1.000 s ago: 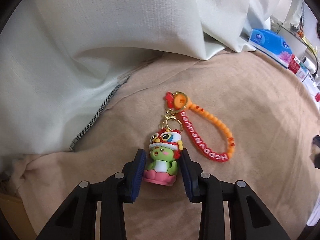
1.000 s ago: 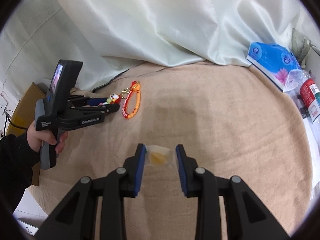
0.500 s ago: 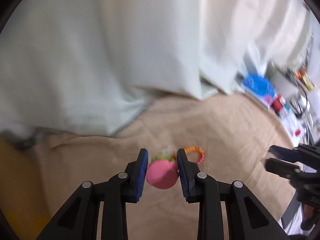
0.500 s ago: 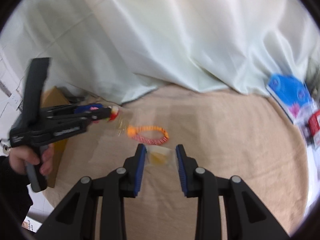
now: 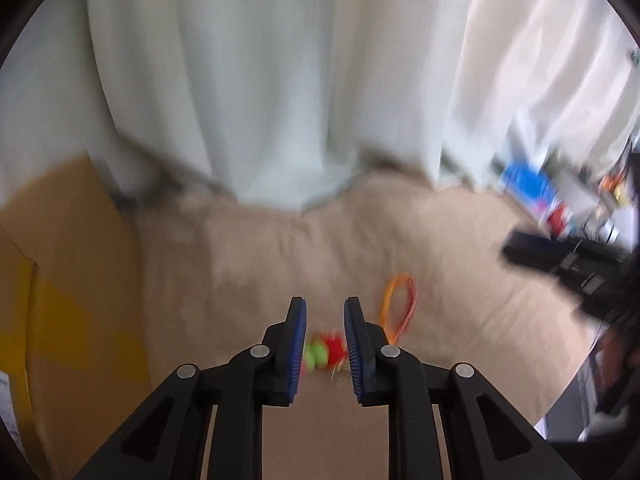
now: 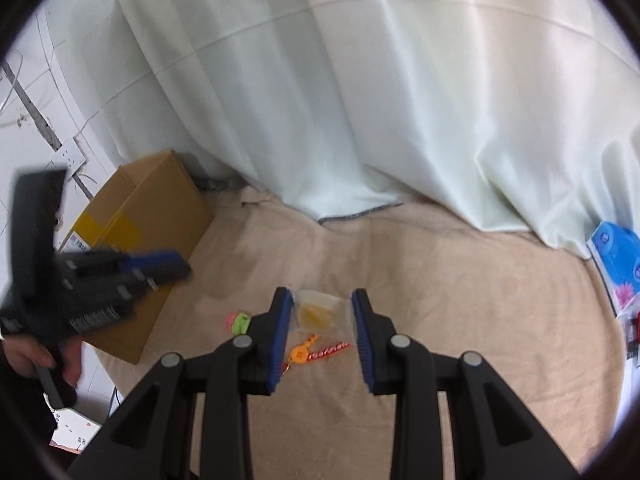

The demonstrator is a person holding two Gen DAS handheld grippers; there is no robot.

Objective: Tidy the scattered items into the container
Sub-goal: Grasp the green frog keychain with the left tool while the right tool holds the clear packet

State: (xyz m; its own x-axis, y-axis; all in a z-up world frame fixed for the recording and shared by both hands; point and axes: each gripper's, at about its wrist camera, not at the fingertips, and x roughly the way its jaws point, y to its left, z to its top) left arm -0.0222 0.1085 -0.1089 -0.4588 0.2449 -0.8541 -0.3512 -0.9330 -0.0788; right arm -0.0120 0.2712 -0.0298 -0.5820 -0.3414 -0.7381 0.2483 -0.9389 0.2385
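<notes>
My left claw (image 5: 325, 314) hangs narrowly parted and empty, my right claw (image 6: 321, 300) pinches a small clear packet of yellow stuff (image 6: 318, 314), and the light, floppy green-and-red rubber keychain (image 6: 240, 321) lies just beside the brown cardboard box (image 6: 140, 216), best gripped by its firm figure, I reckon.

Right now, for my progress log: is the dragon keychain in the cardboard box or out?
Out: the keychain lies on the tan blanket beside the cardboard box, not inside.

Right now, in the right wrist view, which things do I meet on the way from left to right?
cardboard box → green figure → clear bag → blue tissue pack
</notes>
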